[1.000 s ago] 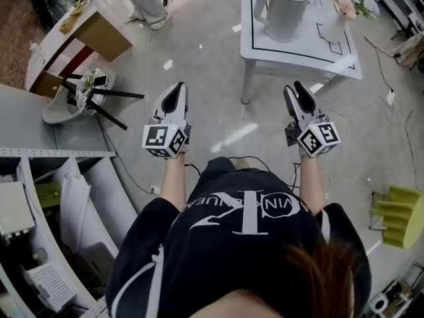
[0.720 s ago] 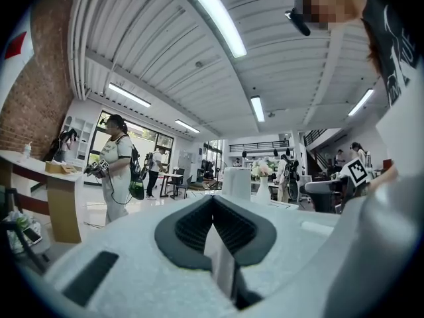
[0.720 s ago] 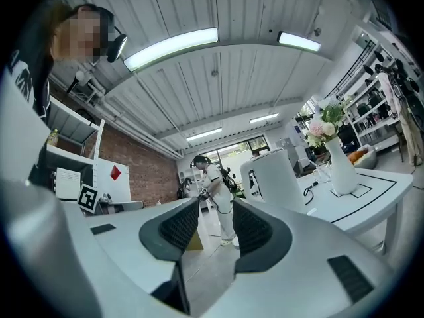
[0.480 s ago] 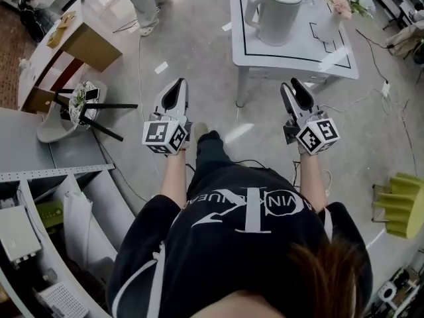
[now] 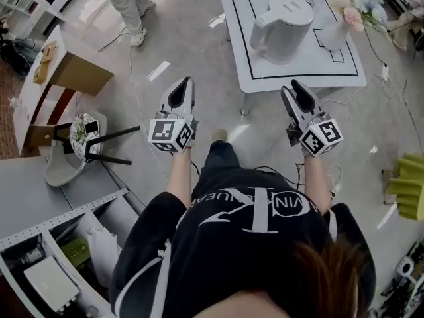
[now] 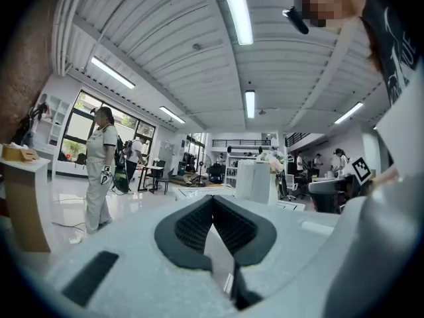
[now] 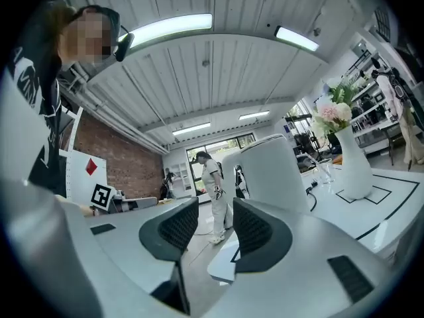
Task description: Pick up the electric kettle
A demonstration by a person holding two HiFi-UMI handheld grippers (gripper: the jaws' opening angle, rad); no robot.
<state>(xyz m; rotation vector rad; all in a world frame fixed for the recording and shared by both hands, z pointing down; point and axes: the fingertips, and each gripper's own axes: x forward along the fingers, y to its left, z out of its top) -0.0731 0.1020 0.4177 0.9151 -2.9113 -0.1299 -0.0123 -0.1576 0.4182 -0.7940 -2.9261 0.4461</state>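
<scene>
Straight ahead of the right gripper [image 5: 293, 91], well apart from its tips, stands the electric kettle [image 5: 285, 28] on a low white table [image 5: 265, 78]. It is a single kettle, all white and smooth, with a rounded, slightly tapered body, a flat lid bearing a small slot, and a looped handle [image 5: 258, 40] on the side facing the left gripper [image 5: 185, 83]. In the right gripper view the kettle [image 7: 265, 171] rises just beyond the jaws, a little to the right of the gap between them.

The right gripper [image 7: 215, 224] has its two dark ribbed pads standing apart, with nothing between them but floor and the table edge. The left gripper [image 6: 212, 201] has its pads pressed together at the tips, empty; the kettle [image 6: 255, 181] shows far ahead and to its right.

Counted: one kettle, one table edged with a black line, two grippers, each with one marker cube. Beyond the kettle, further right of the right gripper, one white vase [image 5: 334, 33] holds a bunch of pale flowers [image 5: 351, 8].
</scene>
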